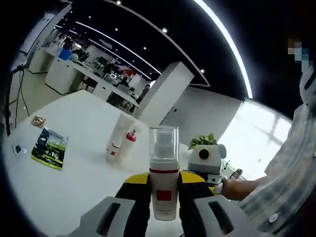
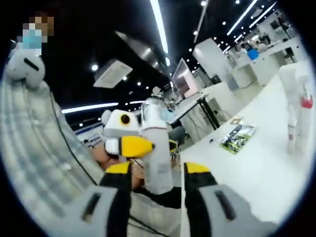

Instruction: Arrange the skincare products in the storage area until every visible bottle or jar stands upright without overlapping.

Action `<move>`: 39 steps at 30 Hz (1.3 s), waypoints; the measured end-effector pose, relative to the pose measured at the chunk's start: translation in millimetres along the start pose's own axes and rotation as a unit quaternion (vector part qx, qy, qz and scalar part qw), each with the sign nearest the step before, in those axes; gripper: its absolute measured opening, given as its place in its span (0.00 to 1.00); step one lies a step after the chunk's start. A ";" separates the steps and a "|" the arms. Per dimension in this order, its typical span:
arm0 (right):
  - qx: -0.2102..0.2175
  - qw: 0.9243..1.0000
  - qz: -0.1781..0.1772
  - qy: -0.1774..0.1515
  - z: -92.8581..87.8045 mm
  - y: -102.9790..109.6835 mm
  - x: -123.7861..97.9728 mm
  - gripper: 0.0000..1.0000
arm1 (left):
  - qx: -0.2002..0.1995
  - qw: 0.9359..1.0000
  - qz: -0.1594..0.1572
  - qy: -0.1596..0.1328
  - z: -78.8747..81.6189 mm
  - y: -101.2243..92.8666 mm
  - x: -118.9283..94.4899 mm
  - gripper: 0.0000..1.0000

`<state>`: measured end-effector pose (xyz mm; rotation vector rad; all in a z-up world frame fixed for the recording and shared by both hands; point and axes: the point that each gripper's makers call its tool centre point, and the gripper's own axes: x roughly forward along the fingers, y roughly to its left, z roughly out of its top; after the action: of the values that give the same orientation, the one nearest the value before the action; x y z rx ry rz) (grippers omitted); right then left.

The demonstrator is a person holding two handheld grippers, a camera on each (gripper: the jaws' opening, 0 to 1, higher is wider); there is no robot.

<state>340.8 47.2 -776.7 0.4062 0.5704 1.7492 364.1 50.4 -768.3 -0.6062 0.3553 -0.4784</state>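
My left gripper [image 1: 164,180] is shut on a white pump bottle [image 1: 164,173] with a clear cap and a red label, held upright above the white table [image 1: 74,192]. In the right gripper view the same bottle [image 2: 157,153] stands in front of my right gripper [image 2: 158,170], whose jaws are open with a gap on either side of it. The left gripper [image 2: 134,146] touches the bottle from the left with a yellow pad. A white tube [image 1: 118,136] and a red-capped bottle [image 1: 130,140] stand together farther back on the table; they appear again as the tube [image 2: 292,98] and red-capped bottle [image 2: 306,116].
A green packet [image 1: 49,148] lies on the table's left part, with a small wrapped item [image 1: 38,121] behind it; the packet [image 2: 238,136] also lies mid-table. The right gripper [image 1: 215,185] and a person's hand and striped sleeve [image 1: 281,182] come in from the right. A potted plant [image 1: 203,142] stands behind.
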 end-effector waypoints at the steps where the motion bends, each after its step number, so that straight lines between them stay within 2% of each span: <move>1: 0.002 1.000 -0.001 0.001 0.2 -0.4 -0.2 0.39 | 0.001 1.000 0.003 0.000 1.1 2.1 -1.5 0.20; 5: 0.010 1.000 -0.013 -0.025 15.8 -1.0 -0.9 0.39 | 0.059 0.996 0.051 0.032 -4.2 18.5 -6.1 0.20; 8: 0.015 0.999 -0.025 -0.035 27.1 -3.5 4.1 0.38 | 0.113 0.989 0.066 0.071 -15.9 21.0 -5.6 0.20; 10: 0.023 0.998 -0.035 -0.043 33.2 -5.0 9.0 0.32 | 0.124 0.986 0.069 0.086 -21.0 19.4 -4.7 0.20; 12: 0.021 0.998 -0.039 -0.045 34.5 -5.5 13.0 0.23 | 0.151 0.980 0.079 0.104 -26.4 19.6 -4.7 0.20; 13: 0.019 0.998 -0.046 -0.045 34.6 -7.1 15.1 0.21 | 0.177 0.973 0.084 0.120 -30.7 19.9 -5.7 0.20; 15: 0.018 0.997 -0.053 -0.044 33.4 -7.9 21.3 0.24 | 0.189 0.969 0.089 0.131 -34.5 19.0 -6.3 0.20; 16: 0.018 0.998 -0.053 -0.042 32.1 -6.9 23.4 0.23 | 0.180 0.971 0.094 0.126 -33.3 19.5 -7.1 0.20; 18: 0.021 0.997 -0.058 -0.041 29.9 -6.4 27.6 0.23 | 0.180 0.970 0.101 0.129 -33.1 24.8 -11.6 0.20; 19: 0.024 0.997 -0.061 -0.037 27.7 -6.4 30.5 0.22 | 0.202 0.962 0.115 0.142 -34.4 30.9 -16.7 0.20; 20: 0.028 0.997 -0.063 -0.034 26.0 -6.4 32.3 0.21 | 0.206 0.960 0.120 0.146 -34.7 32.6 -18.2 0.20; 22: 0.066 0.994 -0.069 -0.046 25.0 -8.2 34.8 0.21 | 0.193 0.963 0.117 0.146 -34.3 32.8 -21.7 0.20; 23: 0.056 0.996 -0.063 -0.043 24.5 -7.9 34.3 0.20 | 0.194 0.963 0.115 0.146 -34.4 32.3 -24.1 0.20; 25: 0.040 0.997 -0.051 -0.044 27.1 -3.6 33.9 0.19 | 0.204 0.963 0.106 0.140 -33.3 29.8 -26.5 0.20; 28: 0.037 0.998 -0.024 -0.045 33.1 2.5 29.8 0.18 | 0.164 0.979 0.051 0.109 -28.7 15.1 -27.1 0.21; 31: 0.047 0.998 0.022 -0.040 36.4 14.6 24.7 0.18 | 0.165 0.981 -0.007 0.103 -26.5 3.1 -32.1 0.22; 33: 0.028 0.997 0.060 -0.031 38.8 29.0 21.6 0.18 | 0.134 0.984 -0.046 0.107 -28.2 -7.4 -34.3 0.23; 34: 0.026 0.997 0.072 -0.027 39.6 33.9 20.6 0.18 | 0.106 0.985 -0.066 0.120 -31.7 -13.5 -36.7 0.24; 36: 0.020 0.995 0.097 -0.020 41.2 42.4 18.6 0.18 | 0.098 0.983 -0.087 0.130 -37.2 -18.2 -37.9 0.26; 37: 0.018 0.994 0.103 -0.016 40.8 44.2 17.9 0.18 | 0.089 0.980 -0.102 0.143 -43.1 -22.0 -39.2 0.26; 38: 0.013 0.994 0.112 -0.014 42.8 47.4 17.1 0.18 | 0.073 0.976 -0.116 0.169 -52.8 -24.9 -42.8 0.26; 39: 0.010 0.992 0.125 -0.004 41.0 51.7 14.9 0.18 | 0.067 0.976 -0.121 0.169 -54.8 -26.9 -42.7 0.26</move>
<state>318.4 58.6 -713.9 0.5167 0.5504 1.9812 295.2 28.4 -786.3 -0.4363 0.5714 -0.8379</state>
